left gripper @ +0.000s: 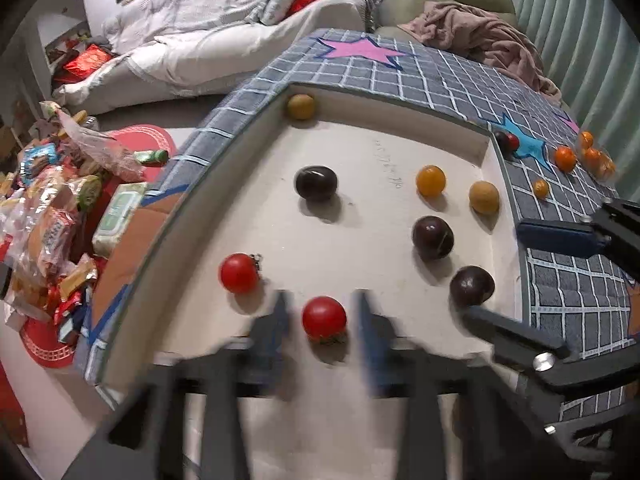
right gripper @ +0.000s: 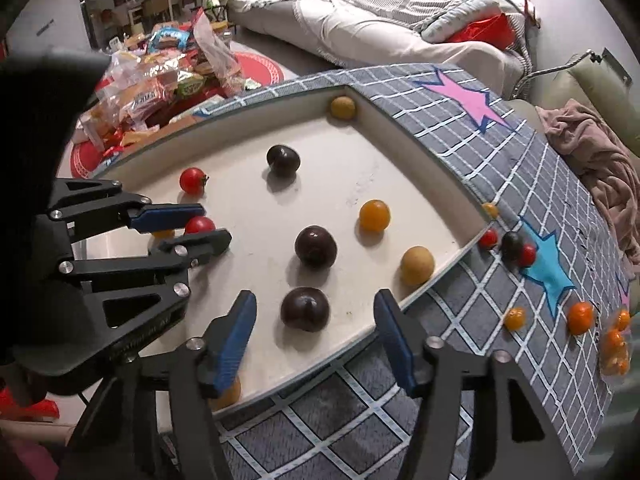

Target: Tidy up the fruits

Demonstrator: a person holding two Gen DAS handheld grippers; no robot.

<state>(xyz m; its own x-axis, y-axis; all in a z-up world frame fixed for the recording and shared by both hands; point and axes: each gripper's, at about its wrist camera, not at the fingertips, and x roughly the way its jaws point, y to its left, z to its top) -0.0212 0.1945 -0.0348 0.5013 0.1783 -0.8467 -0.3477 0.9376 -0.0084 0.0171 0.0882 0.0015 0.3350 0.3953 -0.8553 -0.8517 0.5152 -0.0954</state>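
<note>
Key relation: we have the red cherry tomato point(left gripper: 324, 317) sitting dead centre between the left gripper point(left gripper: 322, 316) fingers, straight ahead along the finger axis. It's round, so no long axis to line up with. Jaws are spread, a gap on each side of the fruit, not touching it as far as we can tell; fingers are motion-blurred in the left wrist view. The right wrist view confirms it: same tomato point(right gripper: 199, 225) lies between the two left fingers.

We hold the right gripper point(right gripper: 314, 330) open too, straddling a dark plum point(right gripper: 305, 309) that lies just ahead between its fingertips, no contact seen.

Both fruits rest on the white tray point(left gripper: 372, 156). A second red tomato point(left gripper: 239, 273) sits near, to the left. Left hand is clearly the nearer one for the tomato; our guess is a straight close does it.
</note>
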